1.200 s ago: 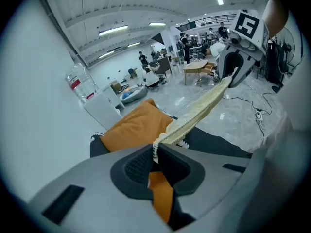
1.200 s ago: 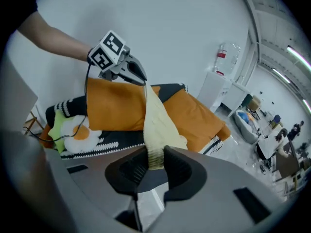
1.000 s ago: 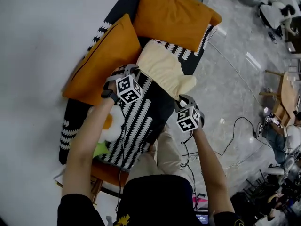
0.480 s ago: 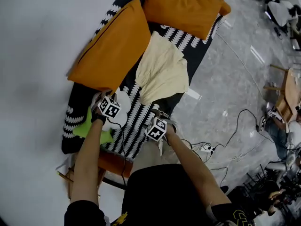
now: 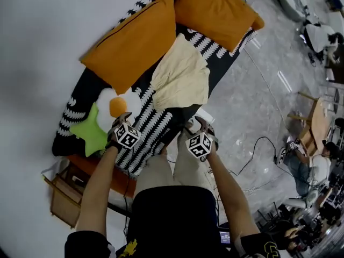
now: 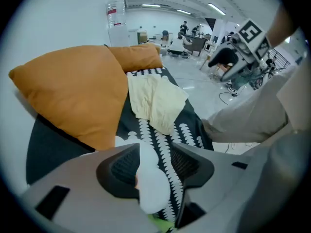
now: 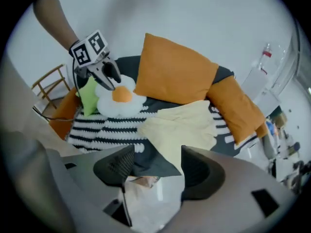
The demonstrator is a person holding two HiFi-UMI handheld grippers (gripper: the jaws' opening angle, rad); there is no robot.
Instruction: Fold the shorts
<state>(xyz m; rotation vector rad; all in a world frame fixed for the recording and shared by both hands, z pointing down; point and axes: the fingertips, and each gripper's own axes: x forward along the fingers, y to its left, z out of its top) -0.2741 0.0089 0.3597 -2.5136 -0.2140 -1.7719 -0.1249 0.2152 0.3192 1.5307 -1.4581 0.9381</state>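
Note:
The pale yellow shorts (image 5: pixel 180 79) lie folded on the black-and-white sofa cover (image 5: pixel 153 125), below the two orange cushions. Both grippers hang apart from them at the sofa's near edge. My left gripper (image 5: pixel 121 127) is over the striped cover beside the egg cushion. Its jaws have just been opening, and nothing is between them. My right gripper (image 5: pixel 195 127) is at the cover's front edge. Its jaws have just been closing a little, and they stand open and empty. The shorts (image 6: pixel 155 101) show beyond the left jaws (image 6: pixel 153 166), and the shorts (image 7: pixel 187 127) lie past the right jaws (image 7: pixel 153 171).
Two orange cushions (image 5: pixel 134 42) (image 5: pixel 217 9) lean at the back. A fried-egg cushion (image 5: pixel 113 106) and a green star cushion (image 5: pixel 94 133) lie left of the shorts. A wooden frame (image 5: pixel 64 195) stands at the lower left, and cables (image 5: pixel 252 155) trail on the grey floor at right.
Both grippers have drawn back from the shorts to the sofa's near edge, the left one furthest. The shorts stay lying on the cover, let go.

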